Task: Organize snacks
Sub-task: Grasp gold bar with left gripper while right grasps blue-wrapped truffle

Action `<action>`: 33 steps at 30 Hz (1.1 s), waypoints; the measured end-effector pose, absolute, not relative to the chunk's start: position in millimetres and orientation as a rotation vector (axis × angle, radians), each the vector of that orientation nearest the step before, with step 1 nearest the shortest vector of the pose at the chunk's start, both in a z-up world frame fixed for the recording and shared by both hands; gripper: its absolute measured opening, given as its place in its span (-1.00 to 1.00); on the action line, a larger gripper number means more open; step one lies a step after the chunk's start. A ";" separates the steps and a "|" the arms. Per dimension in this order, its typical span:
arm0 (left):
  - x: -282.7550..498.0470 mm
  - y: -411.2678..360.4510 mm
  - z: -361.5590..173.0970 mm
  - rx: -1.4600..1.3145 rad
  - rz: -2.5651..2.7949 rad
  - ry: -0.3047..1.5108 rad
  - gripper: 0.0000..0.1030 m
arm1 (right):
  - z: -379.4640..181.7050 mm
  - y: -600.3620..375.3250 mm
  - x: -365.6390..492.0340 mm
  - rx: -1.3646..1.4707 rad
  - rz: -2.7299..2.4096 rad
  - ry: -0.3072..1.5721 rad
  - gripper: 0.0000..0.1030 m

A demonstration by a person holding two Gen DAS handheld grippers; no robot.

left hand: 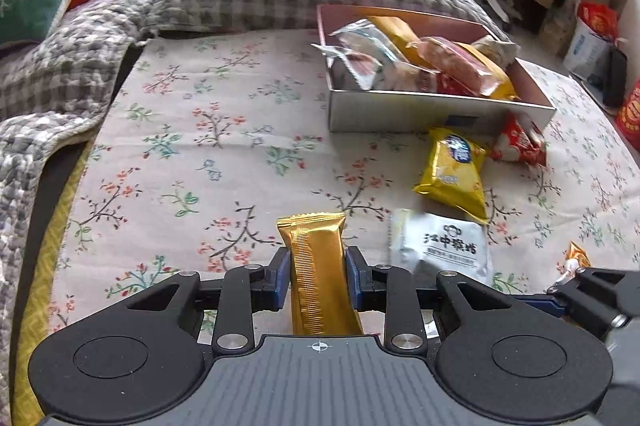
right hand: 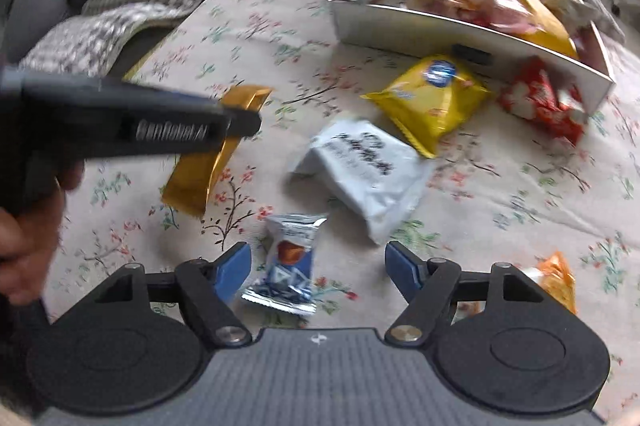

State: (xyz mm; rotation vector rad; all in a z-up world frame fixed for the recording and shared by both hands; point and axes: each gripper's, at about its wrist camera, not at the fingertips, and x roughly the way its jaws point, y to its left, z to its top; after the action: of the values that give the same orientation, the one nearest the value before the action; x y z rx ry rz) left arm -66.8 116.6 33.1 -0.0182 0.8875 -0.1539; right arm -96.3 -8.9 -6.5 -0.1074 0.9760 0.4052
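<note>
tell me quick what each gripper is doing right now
left gripper: shut on the gold snack bar.
right gripper: open, holding nothing, the small blue-and-white candy packet between its fingers.

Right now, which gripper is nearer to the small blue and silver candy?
Right. The right gripper hangs open just over the candy, which lies between its fingers. The left gripper is farther off, shut on the gold bar.

The floral cloth lies bare left of the box, giving open passage toward it. Ahead of the right gripper, a white packet, a yellow bag and a red packet crowd the way to the box's near wall. The left gripper crosses the left side. The box is heaped with snacks.
</note>
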 end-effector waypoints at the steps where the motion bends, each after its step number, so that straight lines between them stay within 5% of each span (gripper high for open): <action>1: -66.2 118.0 33.0 -0.025 -0.153 0.888 -0.48 | -9.4 -4.1 -97.1 -0.132 0.398 0.963 0.42; 2: -65.9 119.3 33.2 -0.030 -0.152 0.888 -0.48 | -10.6 0.3 -99.2 -0.158 0.391 0.940 0.40; 3: -65.7 119.4 33.4 -0.031 -0.150 0.887 -0.48 | -10.9 3.9 -101.5 -0.182 0.389 0.925 0.12; 4: -65.5 119.8 33.5 -0.032 -0.149 0.886 -0.48 | -9.3 5.2 -103.3 -0.201 0.386 0.908 -0.49; 6: -65.0 121.0 33.8 -0.040 -0.153 0.886 -0.48 | -2.6 3.6 -101.2 -0.175 0.390 0.914 -0.69; 33: -61.8 118.4 63.1 -0.161 -0.226 0.804 -0.49 | 51.7 -123.8 -64.1 0.300 0.087 0.746 -0.70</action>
State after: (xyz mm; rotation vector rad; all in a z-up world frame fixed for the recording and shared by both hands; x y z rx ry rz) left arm -61.8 118.4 63.1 -0.1609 0.8041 -0.2263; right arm -64.1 -123.8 51.7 0.3002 0.7461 0.0870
